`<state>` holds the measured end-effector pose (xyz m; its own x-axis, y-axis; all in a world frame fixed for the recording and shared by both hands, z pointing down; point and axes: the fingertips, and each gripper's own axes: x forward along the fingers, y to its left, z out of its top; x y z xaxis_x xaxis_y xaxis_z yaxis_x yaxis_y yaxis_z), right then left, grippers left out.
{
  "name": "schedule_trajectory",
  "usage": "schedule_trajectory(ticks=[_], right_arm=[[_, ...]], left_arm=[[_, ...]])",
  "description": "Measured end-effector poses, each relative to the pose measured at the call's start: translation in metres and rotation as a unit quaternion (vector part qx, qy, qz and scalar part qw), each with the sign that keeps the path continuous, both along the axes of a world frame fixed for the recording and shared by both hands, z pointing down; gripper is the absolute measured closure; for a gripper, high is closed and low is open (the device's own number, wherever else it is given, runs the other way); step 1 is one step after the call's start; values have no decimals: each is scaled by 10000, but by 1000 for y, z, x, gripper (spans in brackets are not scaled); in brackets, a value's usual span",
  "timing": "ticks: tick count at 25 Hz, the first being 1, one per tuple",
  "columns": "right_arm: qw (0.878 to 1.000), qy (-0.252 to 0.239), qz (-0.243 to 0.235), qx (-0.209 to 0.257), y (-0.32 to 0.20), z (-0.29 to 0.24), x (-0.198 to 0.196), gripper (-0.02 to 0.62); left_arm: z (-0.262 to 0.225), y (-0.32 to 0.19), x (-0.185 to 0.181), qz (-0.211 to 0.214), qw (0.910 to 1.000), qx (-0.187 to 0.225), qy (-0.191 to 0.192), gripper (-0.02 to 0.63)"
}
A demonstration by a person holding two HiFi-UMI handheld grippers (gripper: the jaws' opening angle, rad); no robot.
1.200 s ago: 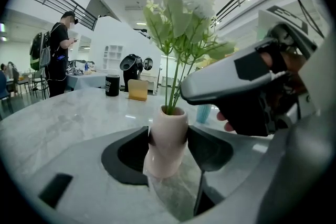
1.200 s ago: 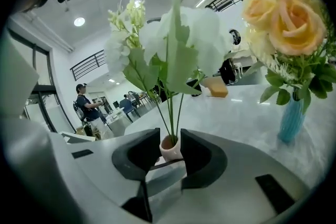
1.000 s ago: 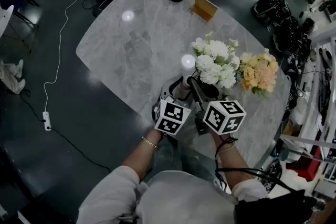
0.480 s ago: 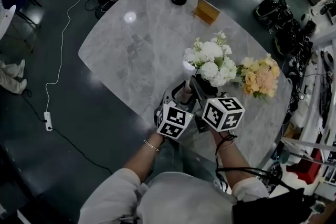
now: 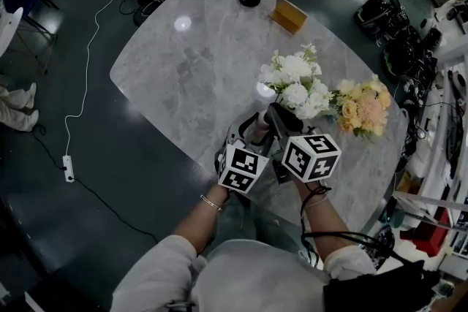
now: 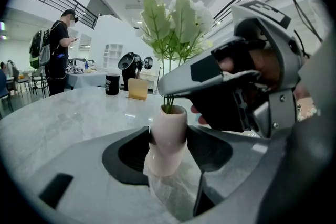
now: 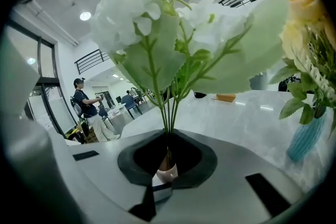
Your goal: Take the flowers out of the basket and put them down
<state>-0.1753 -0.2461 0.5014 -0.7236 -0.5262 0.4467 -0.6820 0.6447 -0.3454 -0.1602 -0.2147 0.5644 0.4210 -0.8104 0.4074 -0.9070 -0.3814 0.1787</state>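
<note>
Left claw (image 6: pixel 169 140) clenched on pink vase (image 6: pixel 168 120) neck, near tabletop (image 5: pixel 197 62) edge. White flowers (image 5: pixel 296 80) still in vase, stems (image 7: pixel 168 113) upright. Right claw (image 7: pixel 167 168) has just been closing, now pinches stems right above vase mouth. Orange bunch (image 5: pixel 362 109) in blue vase (image 7: pixel 304 139) just beside, to the right.

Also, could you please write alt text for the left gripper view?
The left gripper clamps a pale pink vase of white flowers on a marble table. Just above the vase's mouth, the right gripper, whose fingers have just been closing, grips the stems.
</note>
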Motion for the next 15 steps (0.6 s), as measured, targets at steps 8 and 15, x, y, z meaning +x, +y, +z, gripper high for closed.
schedule_trajectory(ticks=[8,15], right_arm=[[9996,95,-130,217,0,-8,-2,583],[9991,86,-173,370,2,-21,-3,583]], left_arm=[[0,0,1,-19,10000,-2,-26,368],[3,3,0,-30,10000,-25,-30,367]])
